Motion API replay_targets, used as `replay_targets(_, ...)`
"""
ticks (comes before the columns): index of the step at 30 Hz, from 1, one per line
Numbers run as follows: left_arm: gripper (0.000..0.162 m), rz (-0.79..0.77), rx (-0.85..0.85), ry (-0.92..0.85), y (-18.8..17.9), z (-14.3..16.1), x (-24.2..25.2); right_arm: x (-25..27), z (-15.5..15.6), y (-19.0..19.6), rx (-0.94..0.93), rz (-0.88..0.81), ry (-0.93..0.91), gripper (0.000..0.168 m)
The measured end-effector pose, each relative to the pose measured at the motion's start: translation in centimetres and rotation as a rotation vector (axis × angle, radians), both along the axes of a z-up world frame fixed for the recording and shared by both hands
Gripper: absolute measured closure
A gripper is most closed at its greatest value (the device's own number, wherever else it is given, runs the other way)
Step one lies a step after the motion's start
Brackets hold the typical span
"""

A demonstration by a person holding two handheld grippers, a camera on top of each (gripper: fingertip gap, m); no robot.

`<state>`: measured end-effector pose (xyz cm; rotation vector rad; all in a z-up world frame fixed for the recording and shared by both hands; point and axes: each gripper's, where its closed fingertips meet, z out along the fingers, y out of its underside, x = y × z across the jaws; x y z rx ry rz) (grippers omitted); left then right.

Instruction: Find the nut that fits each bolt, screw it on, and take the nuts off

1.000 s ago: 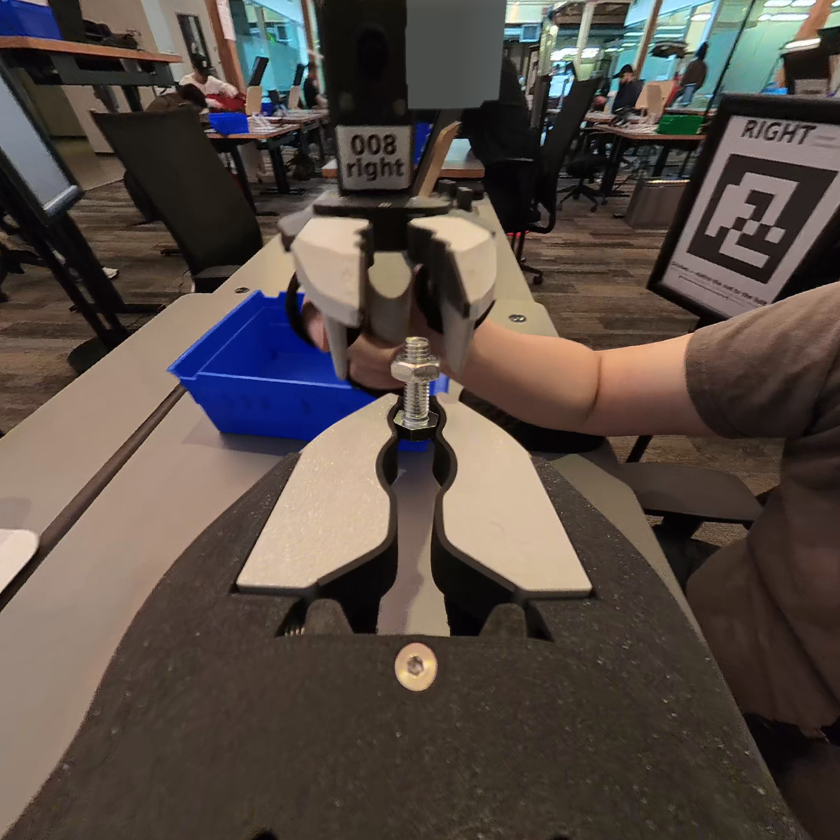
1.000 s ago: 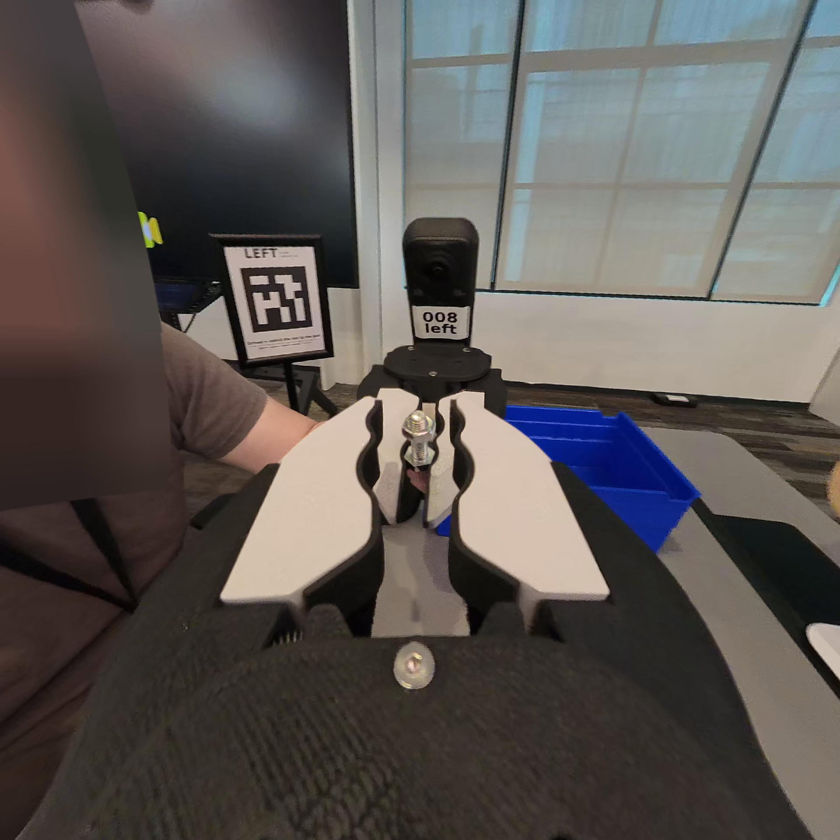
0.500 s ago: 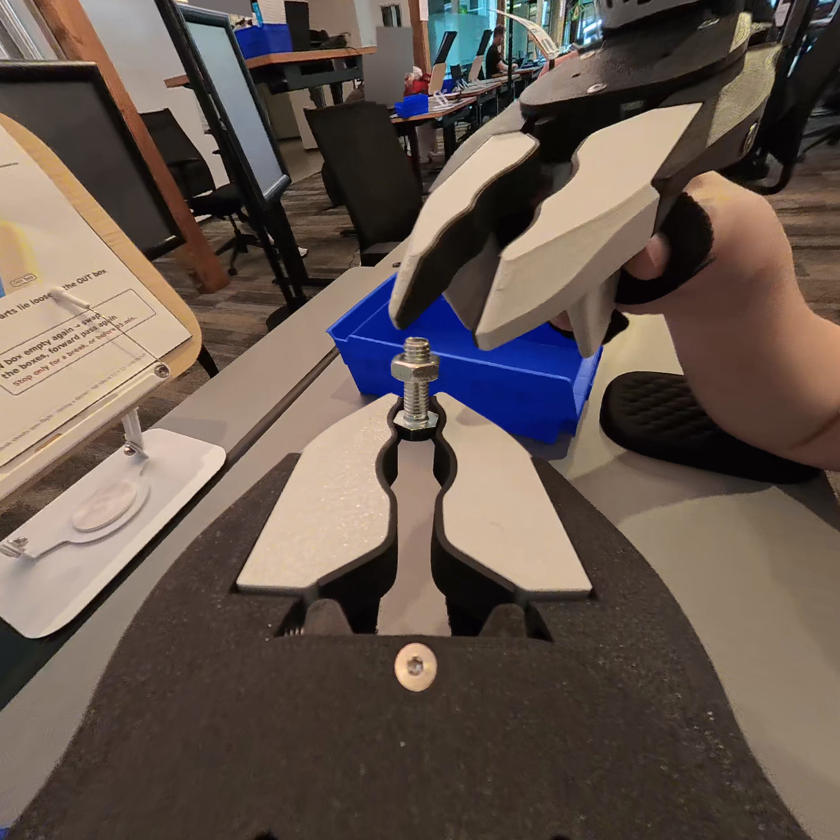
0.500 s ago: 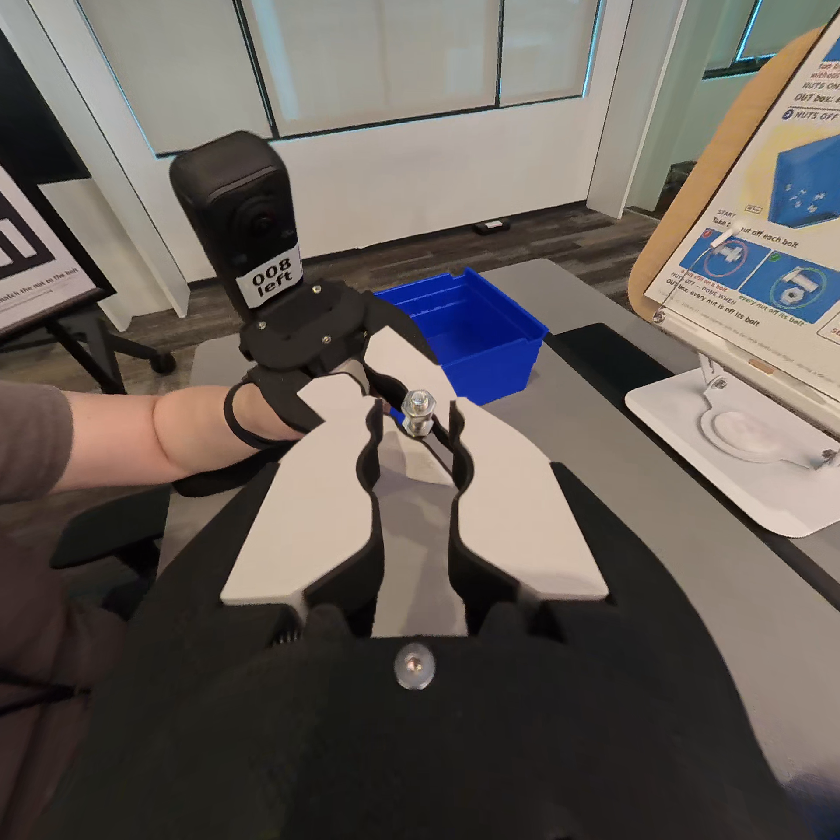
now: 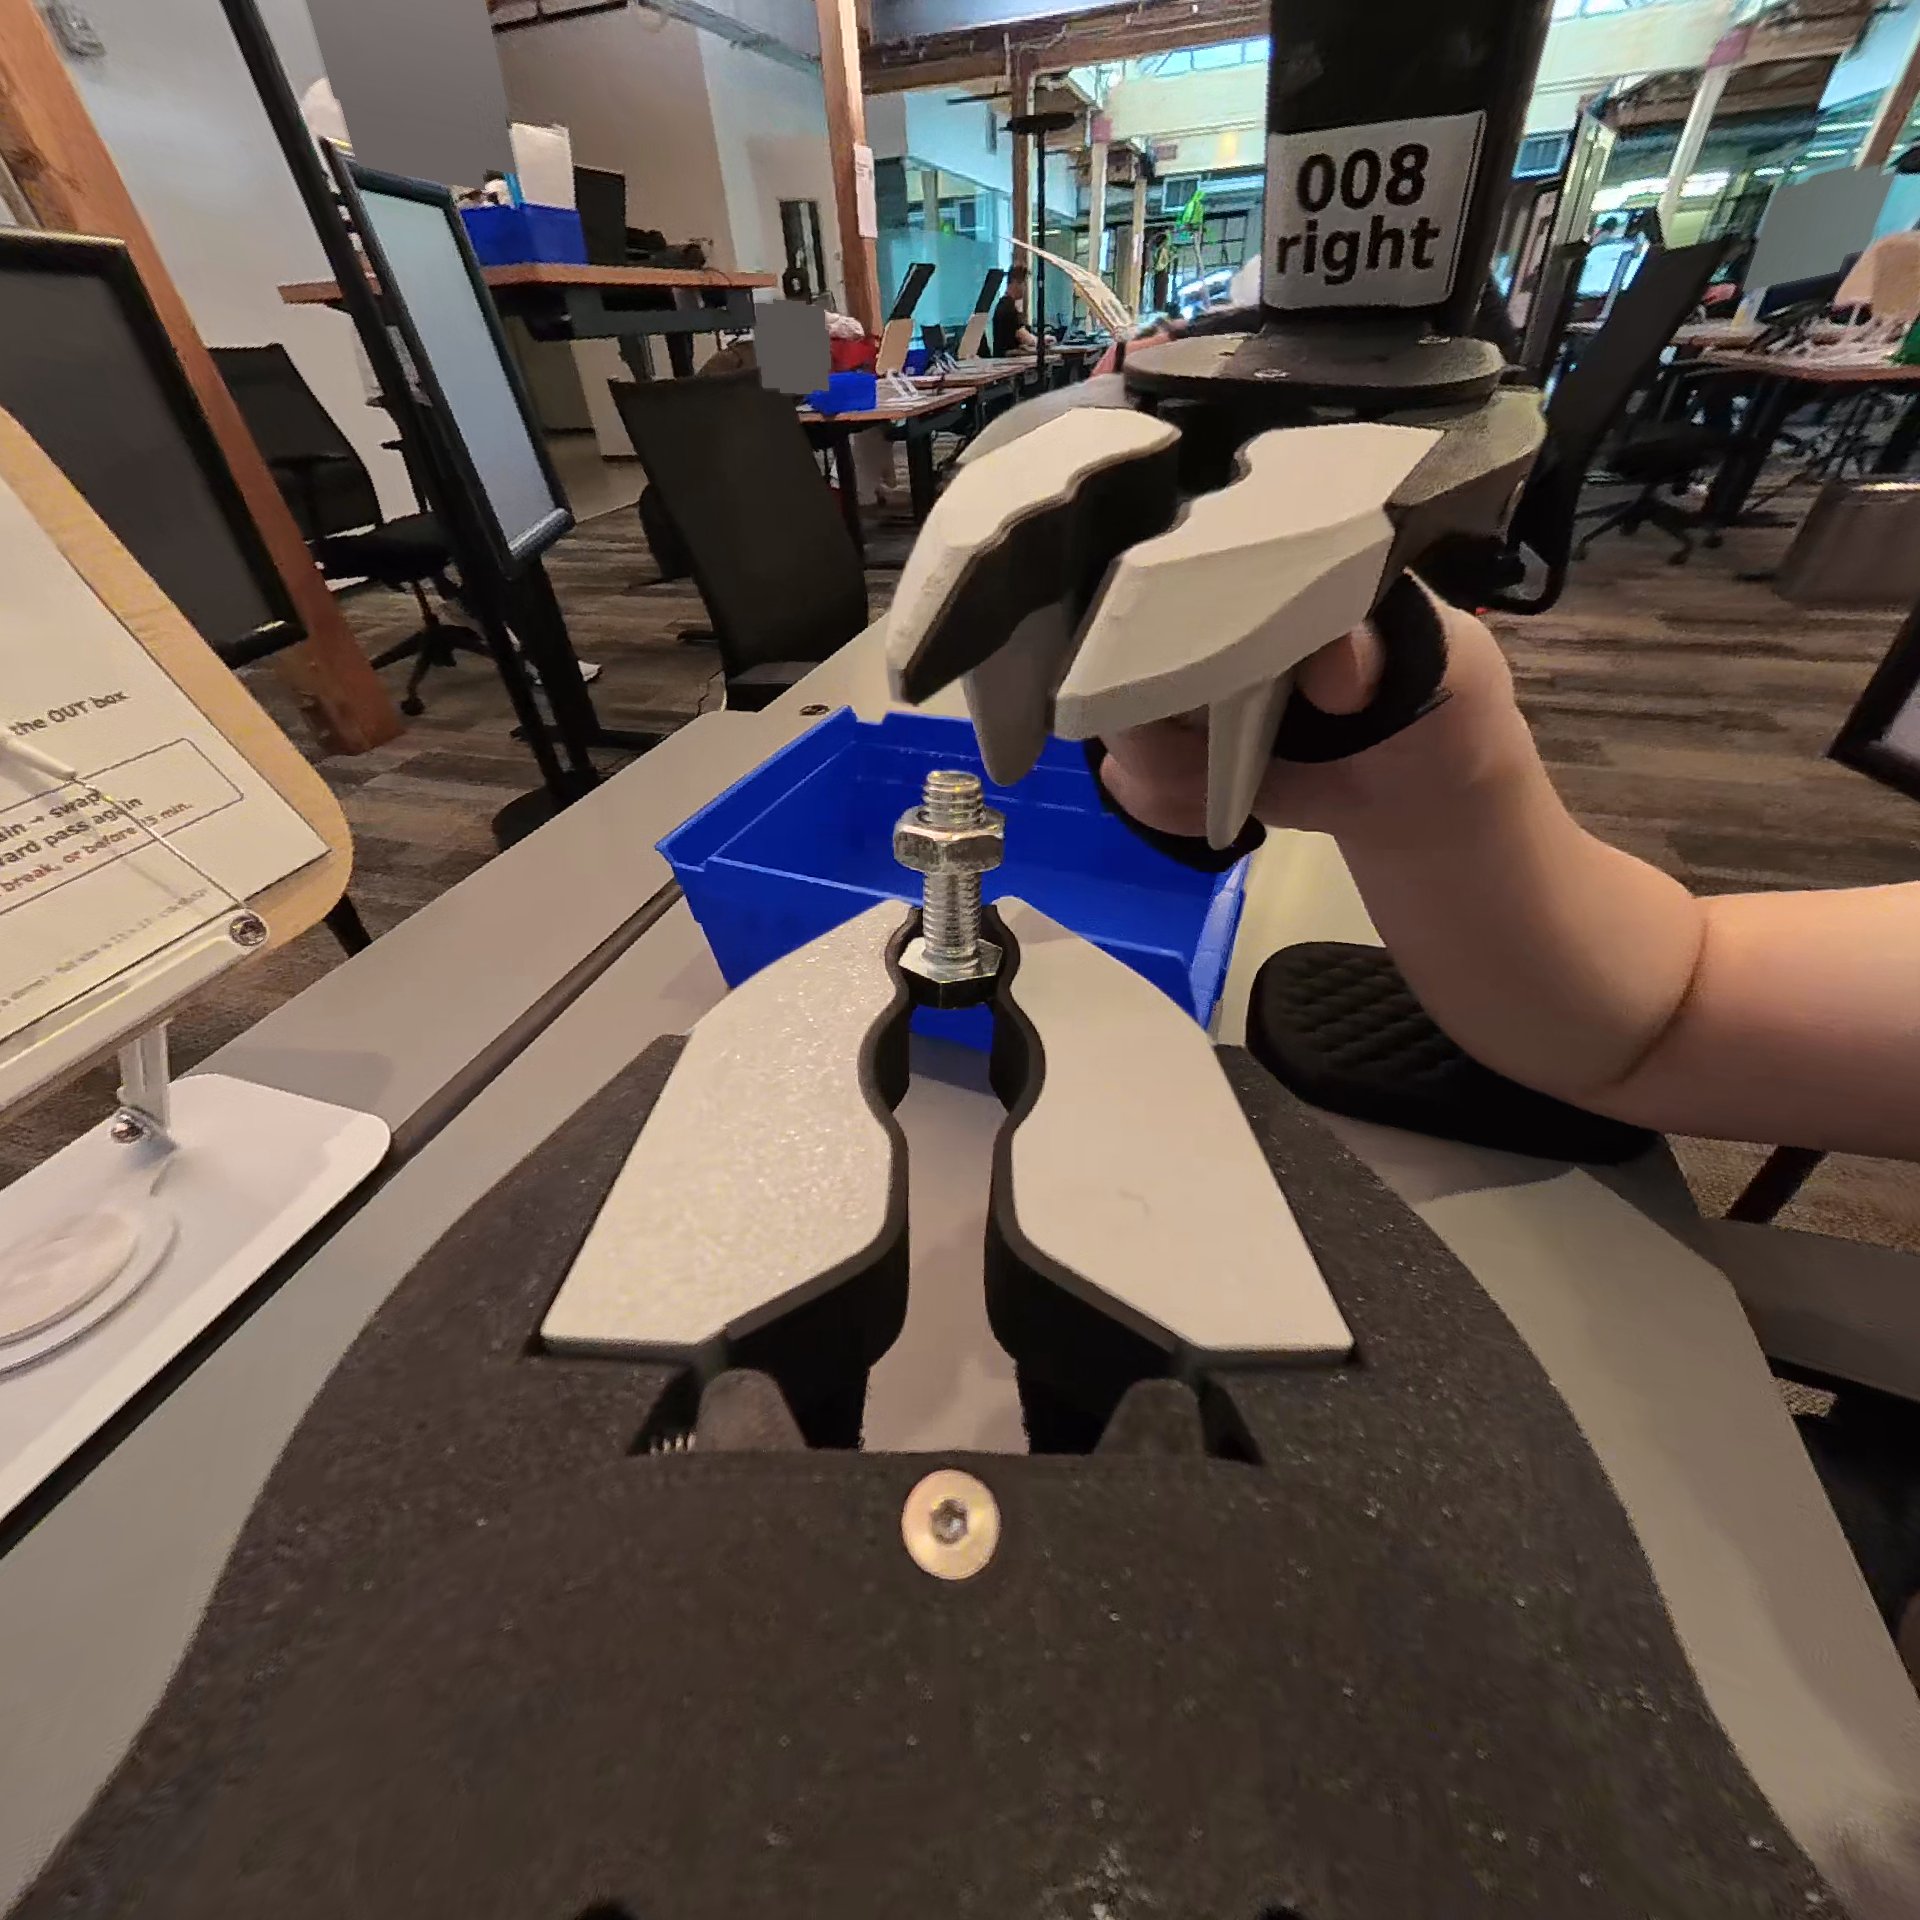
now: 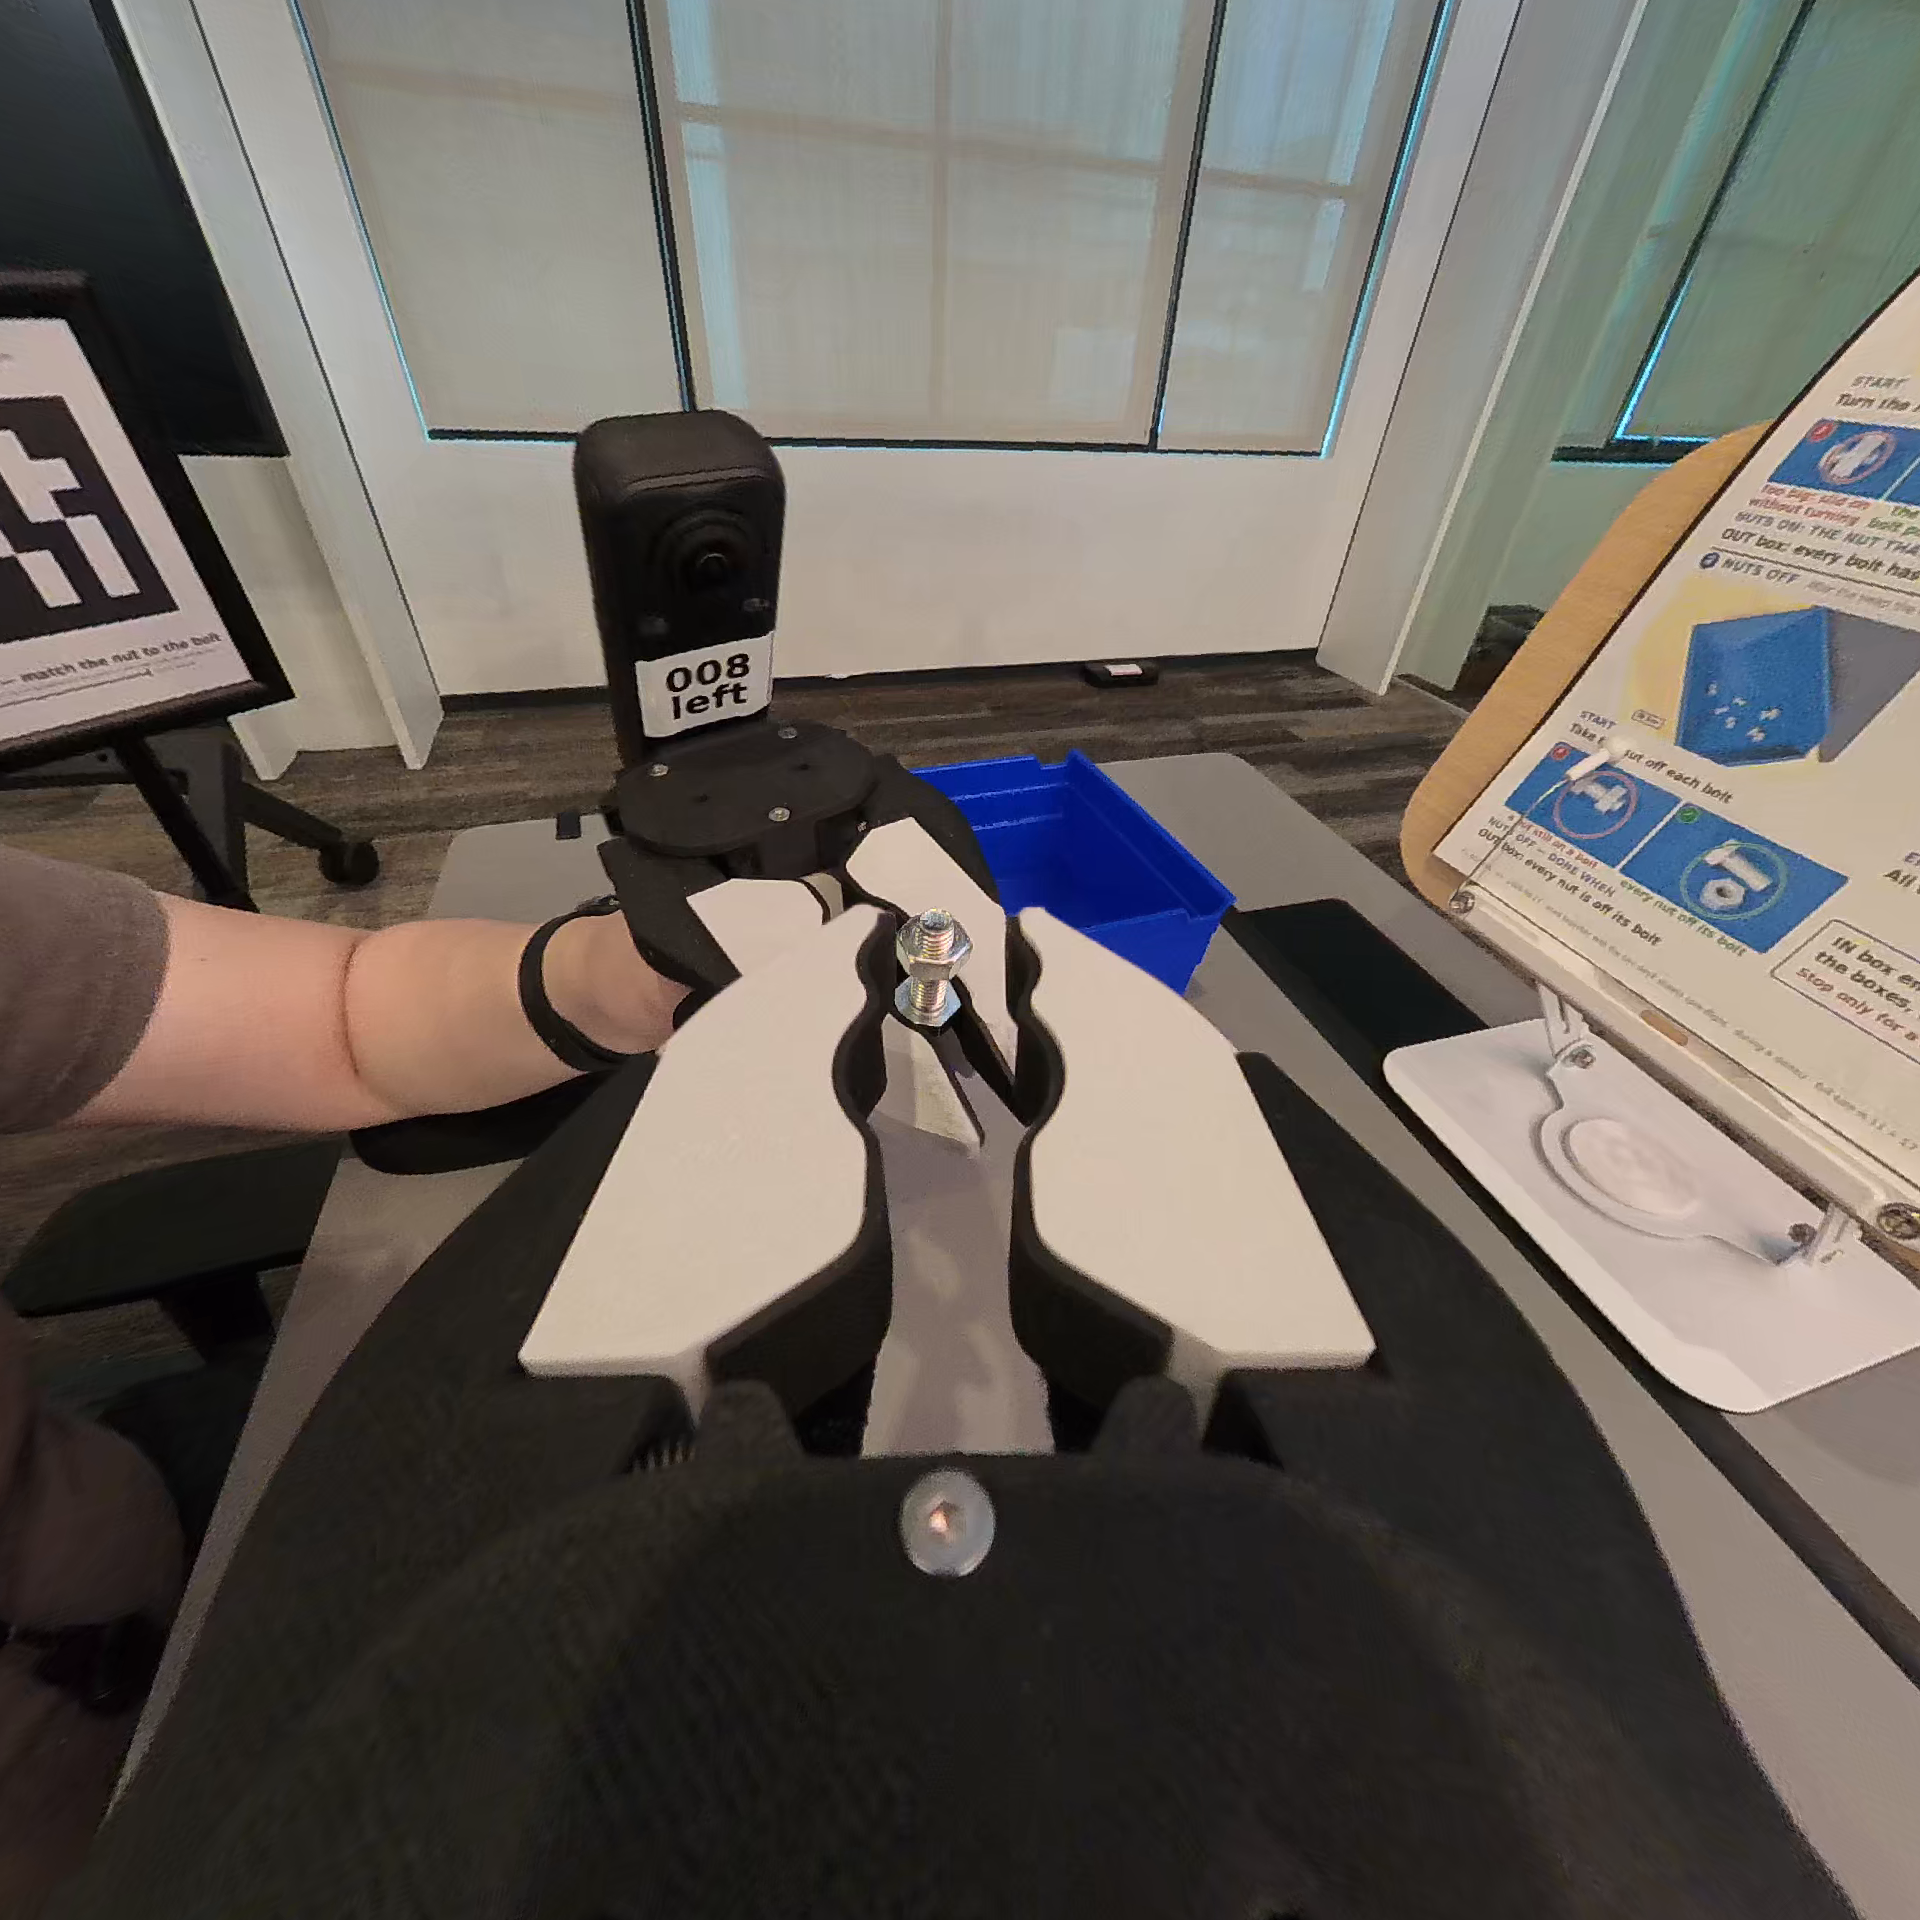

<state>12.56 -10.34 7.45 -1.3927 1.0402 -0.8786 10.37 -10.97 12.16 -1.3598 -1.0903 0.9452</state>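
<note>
Gripping a silver bolt [image 5: 949, 914] by its hex head, the left gripper [image 5: 949, 971] has its two grey fingers clenched around the head so that the threaded shaft stands upright above them. A silver nut [image 5: 948, 840] sits on the thread near the top of the bolt, with a few turns of thread showing above it. The bolt head itself is mostly hidden in the notch between the fingers.

Just above and to the right of the bolt, the right gripper [image 5: 1112, 790] hangs with its fingers released, tips pointing down and touching nothing. One fingertip is close beside the bolt's top end. A hand [image 5: 1382, 769] holds this gripper from behind, partly covered by a black strap.

From the right wrist view, the bolt [image 6: 931, 971] shows in the gap between the right gripper's [image 6: 940, 966] parted fingers, and how far it lies beyond them is hard to judge.

Behind the bolt a blue bin [image 5: 821, 883] rests on the grey table [image 5: 499, 997]; its inside is largely hidden by the grippers, so its contents cannot be made out. To the left of the bolt stands an instruction board [image 5: 114, 790] on a white stand, cut off by the frame edge. To the right of the bolt lies a black pad [image 5: 1382, 1049], partly covered by the forearm.
</note>
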Motion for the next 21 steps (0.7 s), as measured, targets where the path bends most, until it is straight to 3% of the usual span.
replay_targets(21, 0.152, -0.047, 0.004, -0.051, -1.3, 1.2, 0.3, -0.7, -0.6, -0.7, -0.005, 0.059, -0.026, 0.144)
